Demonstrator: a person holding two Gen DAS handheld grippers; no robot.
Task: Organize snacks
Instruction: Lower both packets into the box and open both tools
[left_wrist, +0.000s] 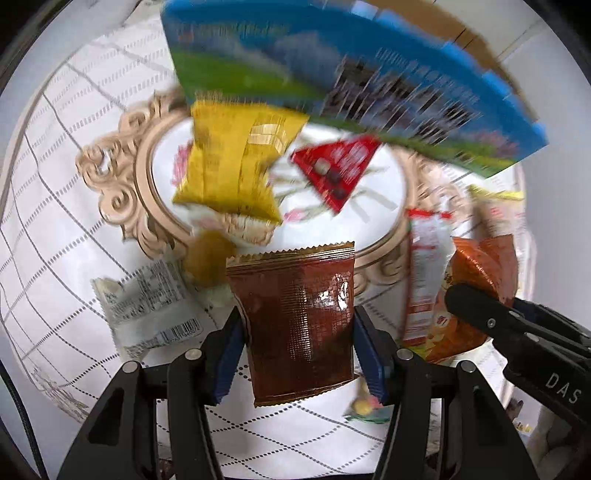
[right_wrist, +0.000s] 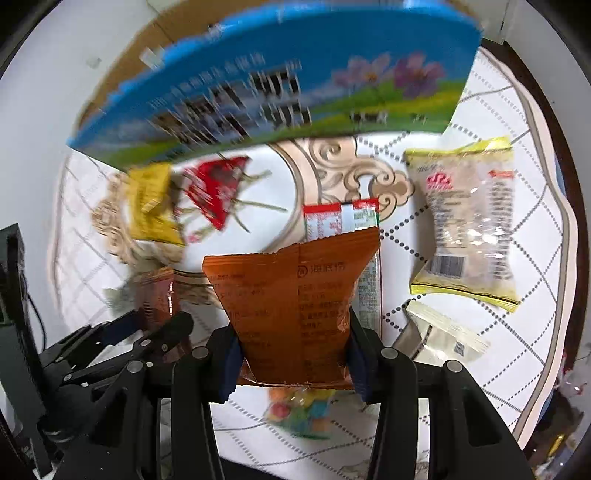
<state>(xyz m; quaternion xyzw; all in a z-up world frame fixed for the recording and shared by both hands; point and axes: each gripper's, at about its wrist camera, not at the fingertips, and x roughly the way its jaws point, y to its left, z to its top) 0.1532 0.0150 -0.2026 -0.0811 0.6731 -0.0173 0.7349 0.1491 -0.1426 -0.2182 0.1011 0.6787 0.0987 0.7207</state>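
Both wrist views look steeply down, close, sharing blue box (left_wrist: 332, 74) (right_wrist: 295, 74)

Box (left_wrist: 280, 62) behind tray (left_wrist: 122, 173); two pkts (left_wrist: 229, 166) on tray.

The blue box (right_wrist: 280, 74) walls off the far side, leaning over the ornate tray (left_wrist: 110, 177). The tray's middle is crowded by a yellow packet (left_wrist: 229, 166) and a red packet (left_wrist: 336, 166). Bare tablecloth (right_wrist: 517, 332) lies open, it seems, beyond the pale packet (right_wrist: 465, 225).
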